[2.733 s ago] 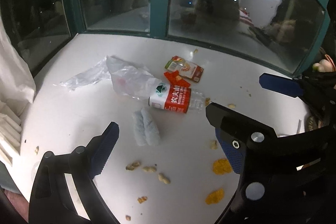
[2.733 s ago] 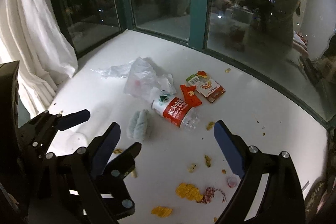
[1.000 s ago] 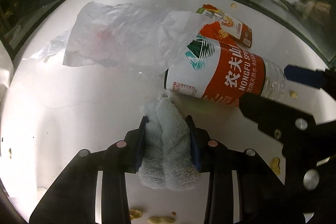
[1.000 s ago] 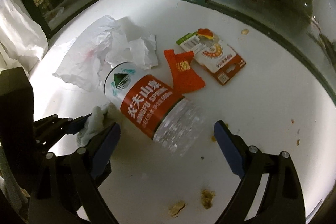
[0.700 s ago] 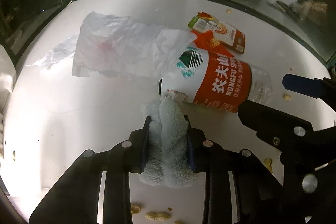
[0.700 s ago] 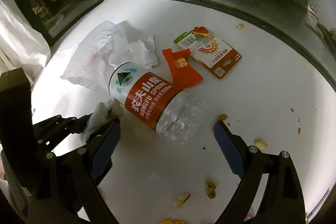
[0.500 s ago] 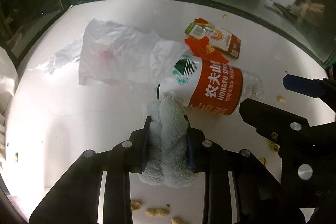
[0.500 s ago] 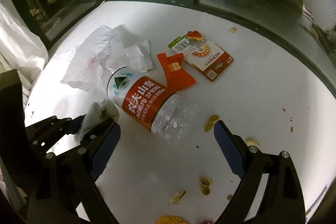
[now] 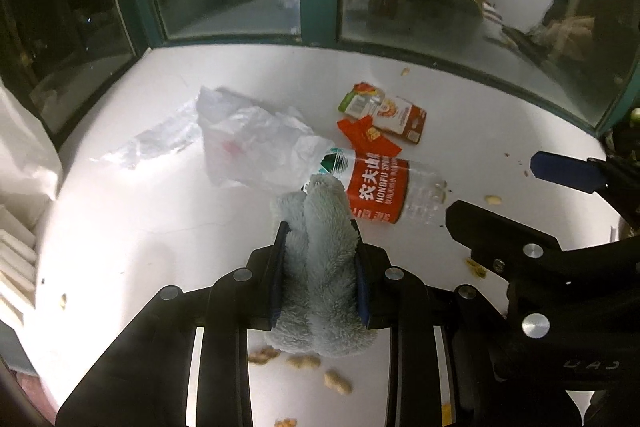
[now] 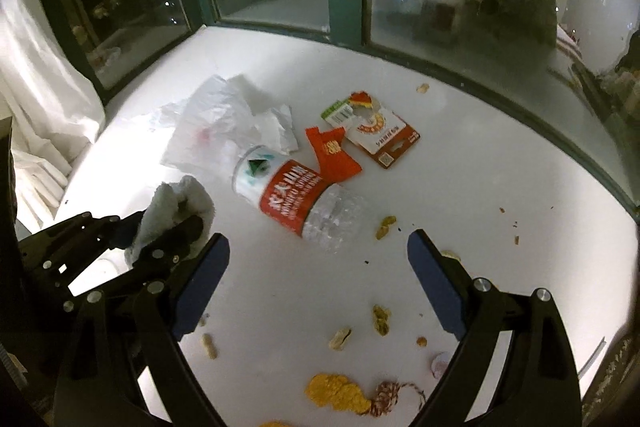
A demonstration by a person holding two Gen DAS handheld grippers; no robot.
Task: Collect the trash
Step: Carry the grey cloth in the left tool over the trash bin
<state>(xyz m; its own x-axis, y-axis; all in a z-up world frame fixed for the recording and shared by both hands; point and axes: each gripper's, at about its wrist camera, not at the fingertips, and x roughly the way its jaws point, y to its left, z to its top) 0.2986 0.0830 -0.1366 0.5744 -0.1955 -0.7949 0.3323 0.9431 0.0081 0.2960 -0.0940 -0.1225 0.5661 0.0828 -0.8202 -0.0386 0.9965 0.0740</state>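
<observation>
Now that the left gripper (image 9: pixel 319 263) has lifted its clamped cloth (image 9: pixel 320 267) off the table (image 9: pixel 140 227), the bottle (image 10: pixel 296 195) waits below the right gripper's (image 10: pixel 318 263) open fingers.

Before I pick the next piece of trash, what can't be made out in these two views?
- Neck and cap end of the clear plastic bottle with red label: left wrist view, hidden behind the fluffy pale-blue cloth clamped in the left gripper.
- Contents of the crumpled white plastic bag: folds hide them.
- Any bin: in neither view.
</observation>
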